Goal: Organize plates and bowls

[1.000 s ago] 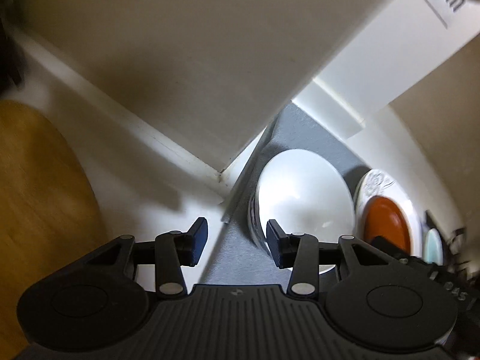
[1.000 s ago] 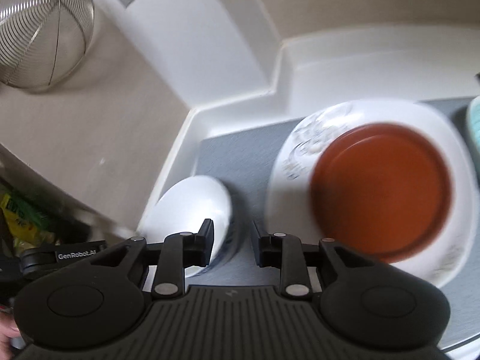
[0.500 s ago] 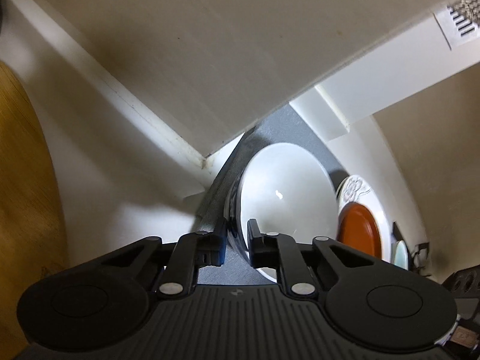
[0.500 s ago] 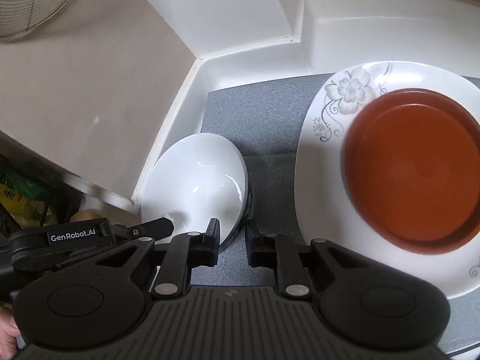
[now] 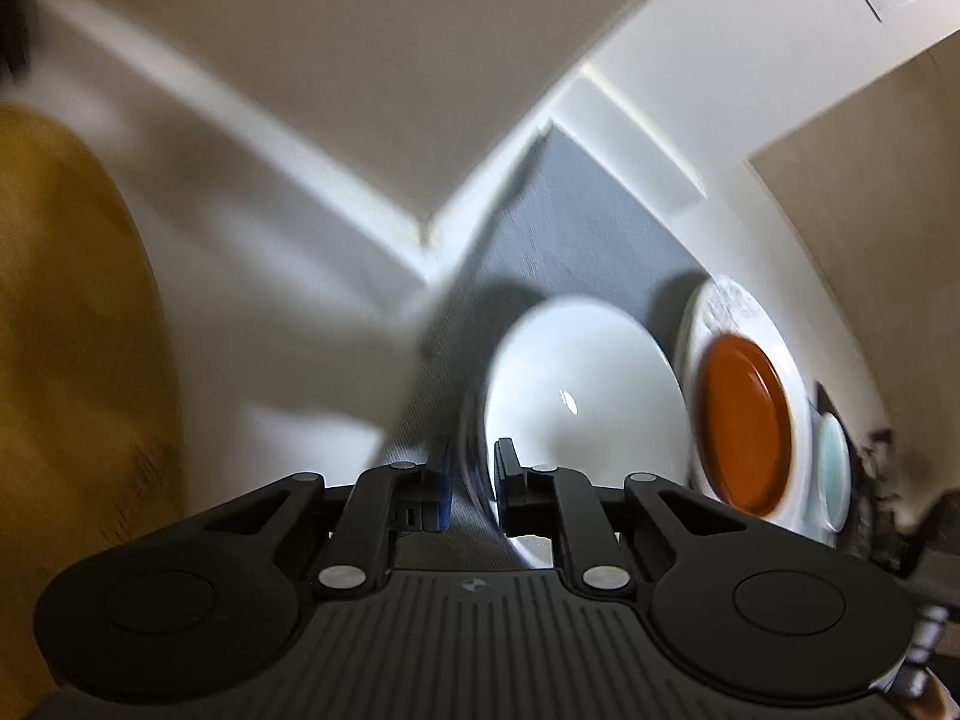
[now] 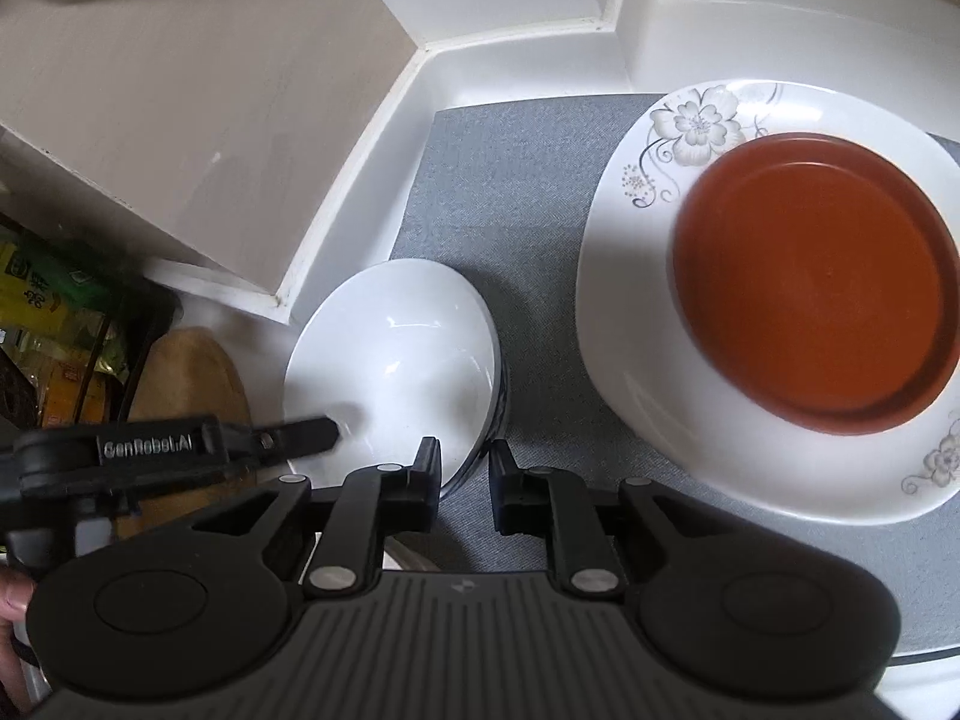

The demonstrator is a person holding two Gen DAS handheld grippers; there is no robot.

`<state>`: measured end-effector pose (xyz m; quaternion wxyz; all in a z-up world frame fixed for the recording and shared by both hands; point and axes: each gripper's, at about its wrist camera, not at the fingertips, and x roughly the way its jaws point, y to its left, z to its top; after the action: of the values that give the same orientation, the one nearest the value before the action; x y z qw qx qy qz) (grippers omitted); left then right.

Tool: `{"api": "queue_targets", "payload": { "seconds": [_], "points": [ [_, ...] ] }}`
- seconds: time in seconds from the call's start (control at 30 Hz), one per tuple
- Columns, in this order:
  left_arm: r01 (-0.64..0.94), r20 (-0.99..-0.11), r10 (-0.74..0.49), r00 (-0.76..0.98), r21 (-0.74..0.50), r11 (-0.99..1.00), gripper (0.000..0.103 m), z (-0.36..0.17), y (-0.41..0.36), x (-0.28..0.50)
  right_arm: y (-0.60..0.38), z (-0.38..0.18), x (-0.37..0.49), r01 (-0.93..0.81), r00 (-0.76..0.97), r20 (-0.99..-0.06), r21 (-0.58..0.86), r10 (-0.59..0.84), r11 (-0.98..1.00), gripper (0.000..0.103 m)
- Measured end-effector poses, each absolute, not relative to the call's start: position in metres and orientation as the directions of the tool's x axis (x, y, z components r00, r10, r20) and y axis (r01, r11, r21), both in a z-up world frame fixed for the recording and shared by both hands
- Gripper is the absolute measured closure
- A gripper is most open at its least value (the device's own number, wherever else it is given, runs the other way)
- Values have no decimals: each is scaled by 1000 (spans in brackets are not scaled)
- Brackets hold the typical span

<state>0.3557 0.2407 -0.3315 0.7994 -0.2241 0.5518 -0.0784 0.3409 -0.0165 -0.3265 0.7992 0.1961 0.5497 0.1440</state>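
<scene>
We see a grey mat [image 6: 516, 180] lining a white tray [image 6: 540, 54], and on it, to our right, a flower-patterned white plate [image 6: 624, 312] with a brown-orange dish [image 6: 816, 282] resting inside. Beside the plate, at the mat's left edge, sits a white bowl [image 6: 402, 366], tipped toward the plate. Our left gripper [image 5: 471, 480] is pinched narrow on the bowl's near rim, one finger inside and one outside. Our right gripper [image 6: 465, 480] straddles the rim on the plate side at a narrow gap; we cannot tell whether its pads press the rim
</scene>
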Motion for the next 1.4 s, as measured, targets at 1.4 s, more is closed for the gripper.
{"api": "queue_targets", "payload": {
  "seconds": [1.4],
  "points": [
    [269,-858,-338,386,-246,931,93,-240,85,352,-145,-256,270,193,651,-669,604,360,773,85]
  ]
}}
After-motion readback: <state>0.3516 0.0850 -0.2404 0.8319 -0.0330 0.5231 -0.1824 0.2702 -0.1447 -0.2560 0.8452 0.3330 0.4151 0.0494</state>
